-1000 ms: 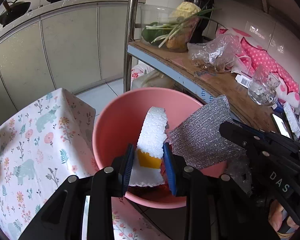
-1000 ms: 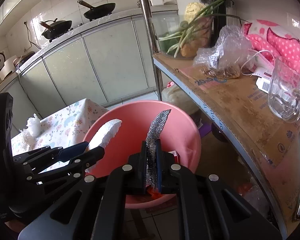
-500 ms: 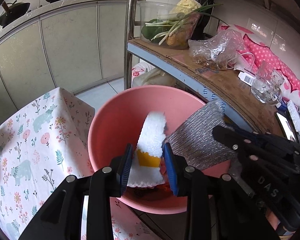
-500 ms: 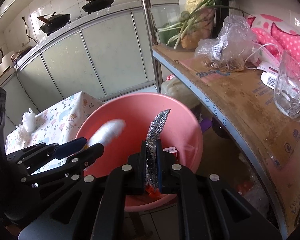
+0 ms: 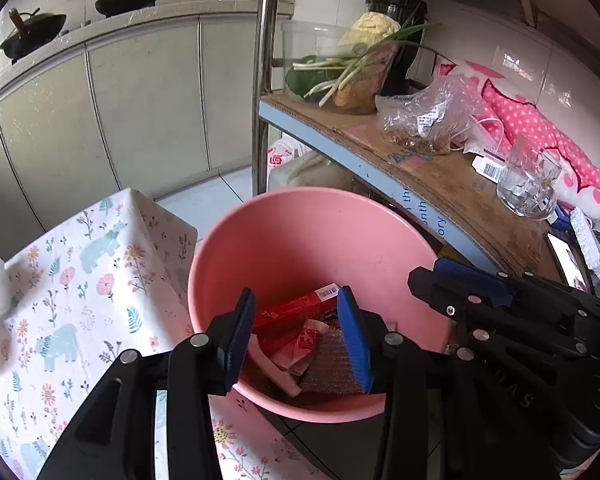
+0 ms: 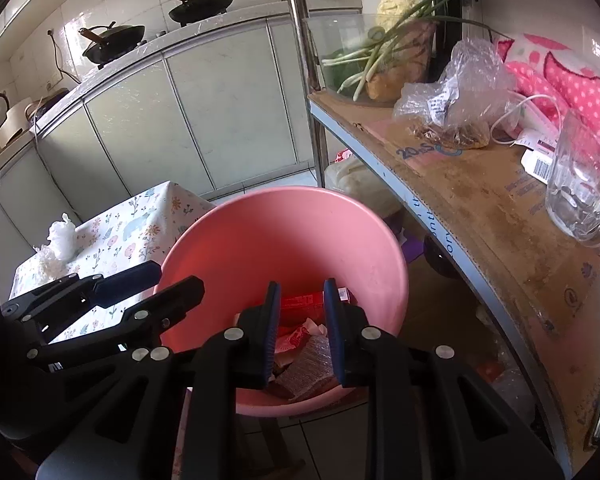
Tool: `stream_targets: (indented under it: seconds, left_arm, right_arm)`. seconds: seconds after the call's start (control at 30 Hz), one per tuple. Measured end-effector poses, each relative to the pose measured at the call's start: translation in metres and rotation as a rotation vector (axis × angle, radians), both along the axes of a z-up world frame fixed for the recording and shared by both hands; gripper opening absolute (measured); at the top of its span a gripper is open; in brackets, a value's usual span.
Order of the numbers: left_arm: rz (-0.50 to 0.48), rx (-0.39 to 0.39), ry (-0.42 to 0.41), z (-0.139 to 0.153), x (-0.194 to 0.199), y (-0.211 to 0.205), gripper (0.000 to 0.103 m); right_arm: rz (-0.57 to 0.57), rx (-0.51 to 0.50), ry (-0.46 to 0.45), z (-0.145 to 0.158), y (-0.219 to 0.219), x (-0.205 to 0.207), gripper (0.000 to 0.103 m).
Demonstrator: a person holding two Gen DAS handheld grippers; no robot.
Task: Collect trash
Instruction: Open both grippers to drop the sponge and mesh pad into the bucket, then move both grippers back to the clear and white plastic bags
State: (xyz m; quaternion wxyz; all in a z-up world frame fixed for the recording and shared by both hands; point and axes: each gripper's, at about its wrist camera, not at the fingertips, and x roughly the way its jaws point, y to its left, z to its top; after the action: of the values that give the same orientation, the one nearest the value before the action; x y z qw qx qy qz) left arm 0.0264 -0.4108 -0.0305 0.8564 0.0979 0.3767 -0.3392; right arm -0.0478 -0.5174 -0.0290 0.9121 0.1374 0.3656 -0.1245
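Note:
A pink basin (image 5: pixel 300 236) stands below both grippers, beside the table. In it lie a red box (image 5: pixel 296 310), a white foam strip (image 5: pixel 274 370) and a silver mesh cloth (image 5: pixel 328 364). My left gripper (image 5: pixel 298 338) hangs over the basin's near rim, its jaws opening, with nothing pressed between the blue pads. In the right wrist view my right gripper (image 6: pixel 302 332) is over the same basin (image 6: pixel 284 236), jaws opening, and the silver cloth (image 6: pixel 308 368) lies loose beneath it. Each gripper shows in the other's view: the right gripper (image 5: pixel 440 284) and the left gripper (image 6: pixel 176 280).
A floral-clothed table (image 5: pixel 80 280) with a white plastic wad (image 6: pixel 62 234) sits to the left. On the right, a shelf (image 5: pixel 440 184) carries a glass mug (image 5: pixel 526 188), a plastic bag (image 5: pixel 428 120) and a bowl of greens (image 5: pixel 340 72). A metal post (image 5: pixel 262 80) rises behind the basin.
Both grippers opened. The foam strip left the left gripper's pads and the silver cloth left the right gripper's; both now lie in the basin.

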Motion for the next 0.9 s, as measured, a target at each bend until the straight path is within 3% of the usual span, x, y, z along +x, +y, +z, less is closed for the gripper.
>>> stream_targets:
  seconds: [0.4, 0.9]
  left_arm:
    - [0.023, -0.007, -0.043, 0.022, -0.019, 0.023, 0.043]
    - [0.112, -0.056, -0.097, 0.056, -0.041, 0.086, 0.043]
  right_arm:
    - [0.015, -0.011, -0.033, 0.018, 0.021, -0.016, 0.023]
    - [0.096, -0.042, -0.075, 0.046, 0.078, -0.023, 0.024]
